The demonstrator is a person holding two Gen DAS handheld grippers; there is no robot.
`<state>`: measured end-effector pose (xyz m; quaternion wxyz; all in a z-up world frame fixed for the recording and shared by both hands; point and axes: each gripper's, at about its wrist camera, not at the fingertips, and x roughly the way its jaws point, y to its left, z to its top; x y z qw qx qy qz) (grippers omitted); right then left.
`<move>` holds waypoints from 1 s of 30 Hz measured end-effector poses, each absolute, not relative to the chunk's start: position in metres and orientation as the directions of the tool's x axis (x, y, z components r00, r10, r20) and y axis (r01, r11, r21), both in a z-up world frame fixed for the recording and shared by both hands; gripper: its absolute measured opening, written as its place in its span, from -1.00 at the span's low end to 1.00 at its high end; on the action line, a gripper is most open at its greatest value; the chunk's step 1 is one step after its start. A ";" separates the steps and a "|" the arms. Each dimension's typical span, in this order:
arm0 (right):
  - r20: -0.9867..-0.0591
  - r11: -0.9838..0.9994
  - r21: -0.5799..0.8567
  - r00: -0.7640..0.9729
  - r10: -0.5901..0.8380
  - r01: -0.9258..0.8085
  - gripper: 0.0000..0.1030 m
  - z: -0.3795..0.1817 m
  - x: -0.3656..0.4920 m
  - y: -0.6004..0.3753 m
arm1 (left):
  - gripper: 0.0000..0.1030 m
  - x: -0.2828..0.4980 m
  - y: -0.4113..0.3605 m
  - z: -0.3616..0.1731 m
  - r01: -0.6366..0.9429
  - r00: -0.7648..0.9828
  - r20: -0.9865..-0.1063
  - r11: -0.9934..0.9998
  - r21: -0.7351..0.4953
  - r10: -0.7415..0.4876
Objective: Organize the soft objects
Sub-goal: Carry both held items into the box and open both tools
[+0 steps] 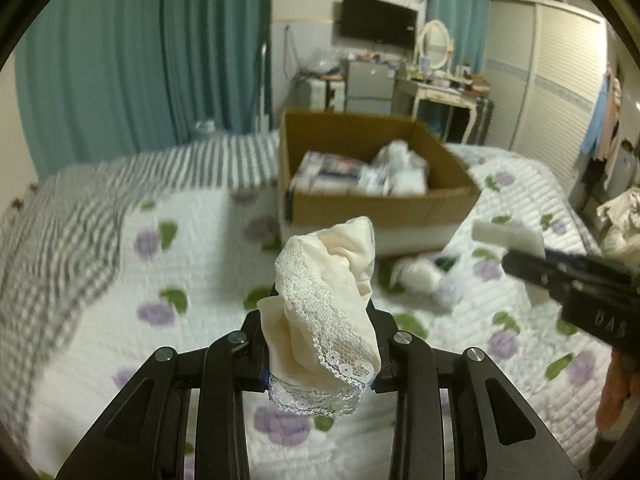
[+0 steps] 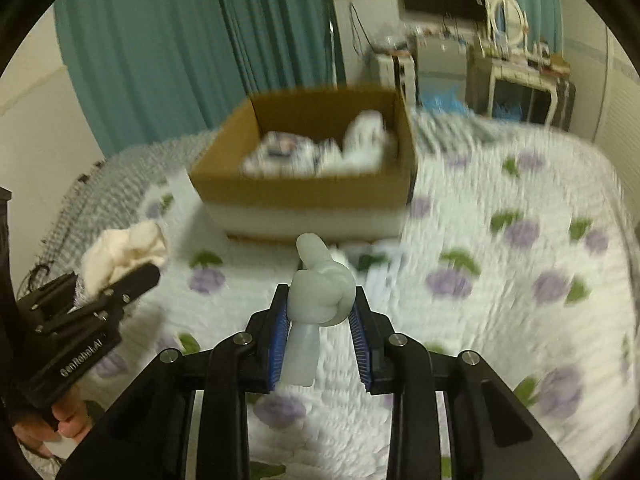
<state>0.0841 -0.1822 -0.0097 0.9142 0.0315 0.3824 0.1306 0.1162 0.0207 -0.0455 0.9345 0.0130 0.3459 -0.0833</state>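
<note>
Left wrist view: left gripper point(image 1: 320, 344) clamped on cream lace garment point(image 1: 326, 300); limp, light, best pinched mid-bunch. Right gripper point(image 2: 320, 320) pinching knotted pale cloth point(image 2: 320, 296); soft, grip at knot. Cardboard box point(image 2: 304, 196) ahead of both, part-filled.

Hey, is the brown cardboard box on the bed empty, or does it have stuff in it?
Not empty. The open-topped brown cardboard box holds several white, soft-looking bundles; blur hides exactly what they are.
</note>
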 end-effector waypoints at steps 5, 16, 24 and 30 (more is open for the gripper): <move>-0.609 0.963 0.113 0.749 0.261 -0.244 -0.45 0.049 0.112 -0.190 | -0.37 0.140 -0.006 -0.002 0.197 0.772 -0.617 0.980 0.005 -0.152; -0.580 0.944 0.155 0.747 0.325 -0.290 -0.37 0.075 0.229 -0.197 | -0.32 0.256 -0.038 0.013 0.245 0.774 -0.599 0.969 -0.017 -0.206; -0.576 0.940 0.212 0.743 0.340 -0.266 0.49 0.043 0.280 -0.211 | 0.60 0.295 -0.041 -0.019 0.237 0.787 -0.596 0.970 0.049 -0.162; -0.569 0.950 0.194 0.761 0.312 -0.244 0.65 0.048 0.276 -0.220 | 0.60 0.284 -0.035 -0.017 0.198 0.807 -0.577 0.978 0.058 -0.129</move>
